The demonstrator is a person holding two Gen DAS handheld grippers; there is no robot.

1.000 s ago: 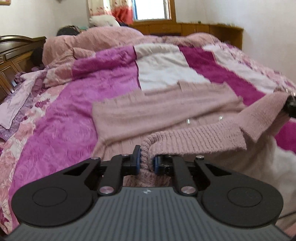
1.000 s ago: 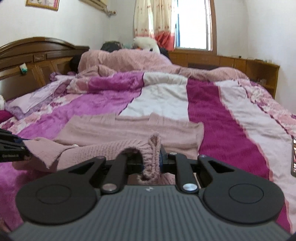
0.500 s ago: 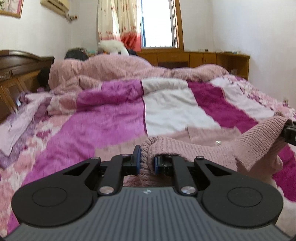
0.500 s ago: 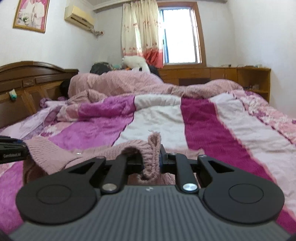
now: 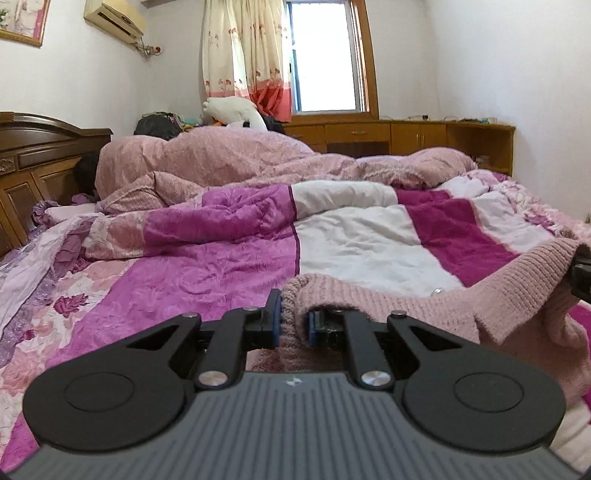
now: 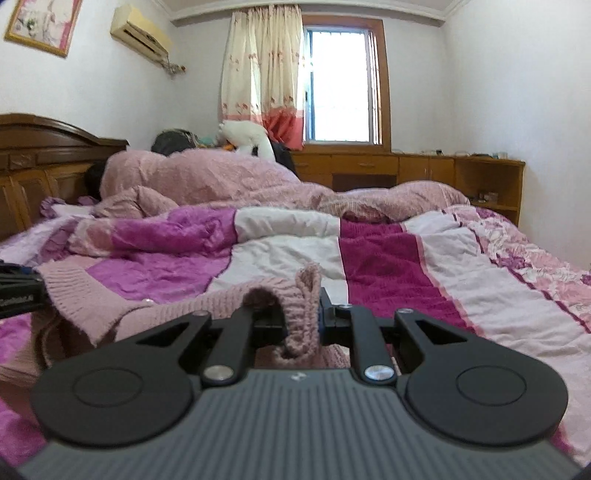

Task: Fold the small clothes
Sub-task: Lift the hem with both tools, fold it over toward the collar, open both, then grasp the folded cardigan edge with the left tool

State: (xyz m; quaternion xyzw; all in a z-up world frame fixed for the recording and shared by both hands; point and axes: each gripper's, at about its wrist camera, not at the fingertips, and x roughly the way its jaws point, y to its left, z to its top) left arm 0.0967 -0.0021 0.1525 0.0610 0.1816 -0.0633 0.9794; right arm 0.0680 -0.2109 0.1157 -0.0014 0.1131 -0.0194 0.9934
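The pink knitted cardigan hangs stretched just above the near part of the quilted bedspread, the left gripper and right gripper each clamped on a ribbed edge, apparently so the held edge can be carried over in a fold.

A quilt striped in purple, white and magenta covers the bed, with a rumpled pink blanket heaped at 12 o'clock. A dark wooden headboard stands at 9 o'clock. At 12 o'clock a window has a floral curtain beside it. An air conditioner and a framed picture hang at 10 o'clock; a low wooden cabinet runs toward 2 o'clock.
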